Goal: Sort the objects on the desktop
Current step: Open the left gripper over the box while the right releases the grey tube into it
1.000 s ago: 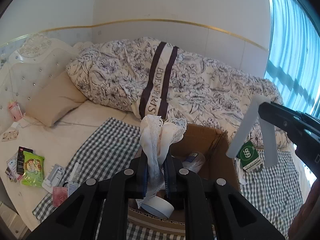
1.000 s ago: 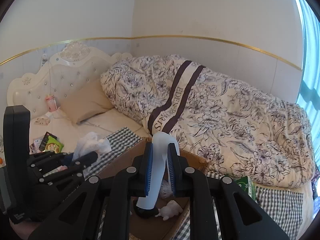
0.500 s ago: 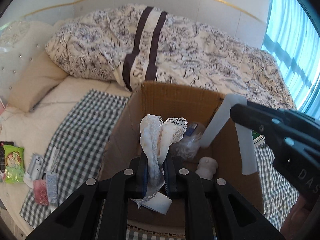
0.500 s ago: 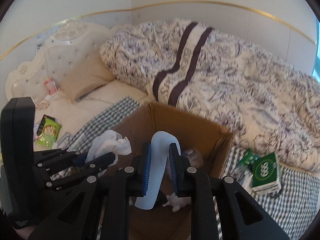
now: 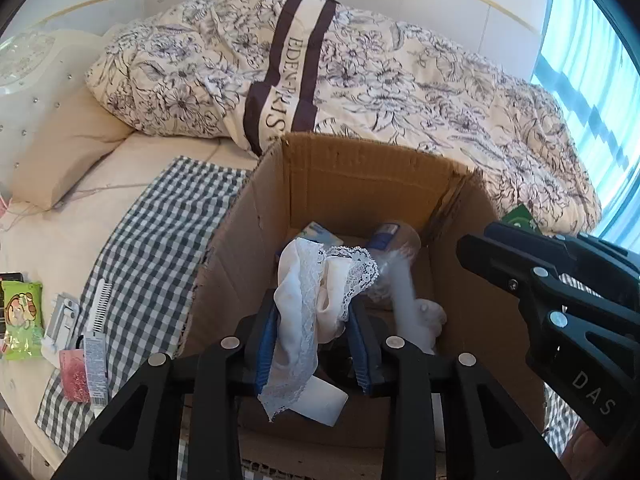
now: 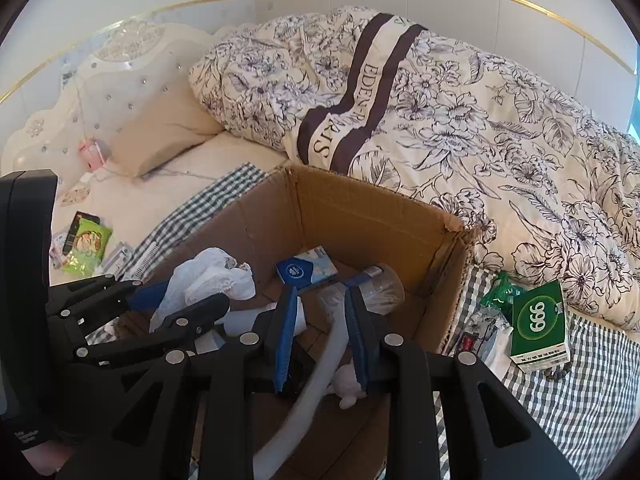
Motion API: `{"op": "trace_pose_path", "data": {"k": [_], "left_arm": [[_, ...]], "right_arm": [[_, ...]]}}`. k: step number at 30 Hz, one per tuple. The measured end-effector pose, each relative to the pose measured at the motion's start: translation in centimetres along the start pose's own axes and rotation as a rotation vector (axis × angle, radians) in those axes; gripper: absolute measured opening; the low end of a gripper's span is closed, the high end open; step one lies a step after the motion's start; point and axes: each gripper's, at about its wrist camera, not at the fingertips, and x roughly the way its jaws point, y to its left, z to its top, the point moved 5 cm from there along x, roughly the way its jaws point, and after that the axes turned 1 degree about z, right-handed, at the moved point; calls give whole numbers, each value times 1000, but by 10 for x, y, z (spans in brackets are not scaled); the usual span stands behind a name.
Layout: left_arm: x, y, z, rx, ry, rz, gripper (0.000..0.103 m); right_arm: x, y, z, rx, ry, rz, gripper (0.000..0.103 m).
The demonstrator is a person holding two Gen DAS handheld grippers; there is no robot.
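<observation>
Your left gripper (image 5: 312,340) hangs over the open brown cardboard box (image 5: 360,172), and its jaws look wide with the white lacy cloth (image 5: 316,300) draped loosely between them. Your right gripper (image 6: 320,336) has its jaws spread, and the pale bendy plastic strip (image 6: 320,372) slips down between them into the box. A blue and white packet (image 6: 308,270) and a clear plastic jar (image 6: 380,284) already lie inside.

A lot is left, I think: the green snack bag (image 5: 20,312), the white comb (image 5: 100,300) and the green carton (image 6: 540,324) wait outside on the checked cloth (image 5: 160,248). The box floor near you is hidden by the grippers.
</observation>
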Motion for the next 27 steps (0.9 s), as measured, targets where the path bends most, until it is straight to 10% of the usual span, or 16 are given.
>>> {"op": "trace_pose_path", "data": {"k": [8,27], "left_arm": [[-34,-10,12,33,-69,-14,69],[-185,-40,32,-54,-367,18,80]], "right_arm": [[-52,-5,19,34,-172,-34,26],[-229,-27,16,62,-473,-148,58]]}}
